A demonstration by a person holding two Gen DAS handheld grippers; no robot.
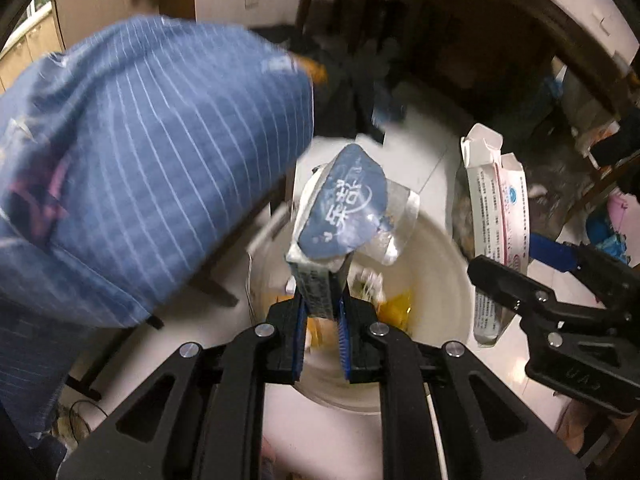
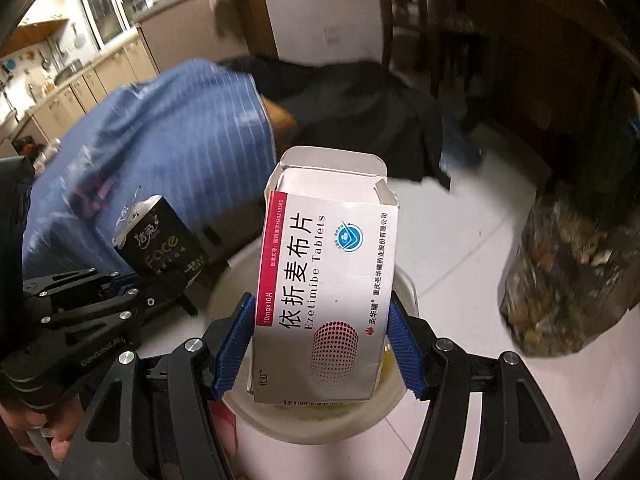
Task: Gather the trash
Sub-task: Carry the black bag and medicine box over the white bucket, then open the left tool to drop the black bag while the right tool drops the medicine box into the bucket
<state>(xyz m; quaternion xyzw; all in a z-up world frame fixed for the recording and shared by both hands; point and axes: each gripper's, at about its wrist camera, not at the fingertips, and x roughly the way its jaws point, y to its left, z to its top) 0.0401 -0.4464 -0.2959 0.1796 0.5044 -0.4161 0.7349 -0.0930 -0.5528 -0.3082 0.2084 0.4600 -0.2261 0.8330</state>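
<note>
My left gripper [image 1: 322,312] is shut on a small dark tissue pack [image 1: 340,208] with a torn blue flap, held above a white round trash bin [image 1: 440,280]. The bin holds some yellow and white scraps. My right gripper [image 2: 322,344] is shut on an open white tablet box [image 2: 326,280] with a pink stripe, held over the same bin [image 2: 304,424]. The box also shows in the left wrist view [image 1: 496,216], gripped by the right gripper [image 1: 520,292]. The tissue pack [image 2: 164,240] and left gripper [image 2: 132,284] show at the left of the right wrist view.
A person's arm in a blue striped sleeve [image 1: 140,160] reaches across at the left, with dark cloth [image 2: 360,108] beyond it. A clear bag full of rubbish [image 2: 568,272] stands on the white tiled floor at the right. Dark wooden furniture stands behind.
</note>
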